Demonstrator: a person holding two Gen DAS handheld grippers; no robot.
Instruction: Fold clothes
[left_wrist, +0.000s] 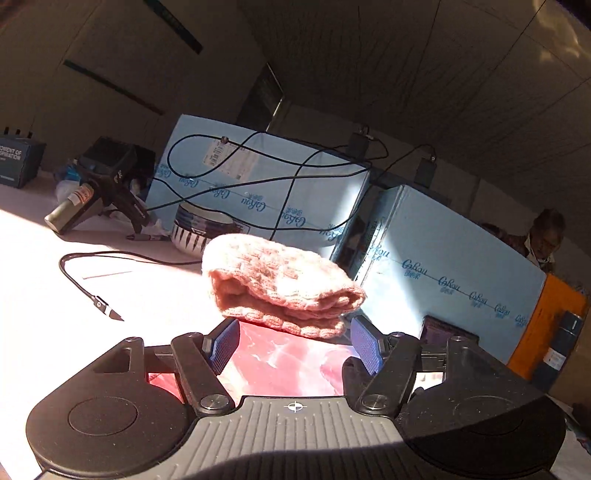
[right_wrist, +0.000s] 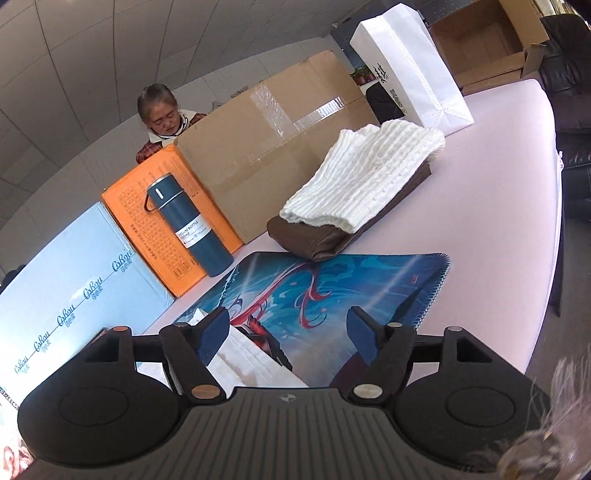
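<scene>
The left claw (left_wrist: 293, 341) is gaping wide and empty, nearer the folded pink knit (left_wrist: 280, 286) lying at twelve o'clock, long axis crosswise, while the right claw (right_wrist: 290, 334) is hanging wide over the mat (right_wrist: 332, 280).

Harsh sun glare, deep shadows, fisheye-warped

Looks like an office storeroom: panelled walls, a pale desk (right_wrist: 509, 155) crowded along its far edge with blue cartons (left_wrist: 258, 177), a taped cardboard box (right_wrist: 266, 147), trailing cables (left_wrist: 229, 184), a woman (right_wrist: 162, 114) behind.
</scene>
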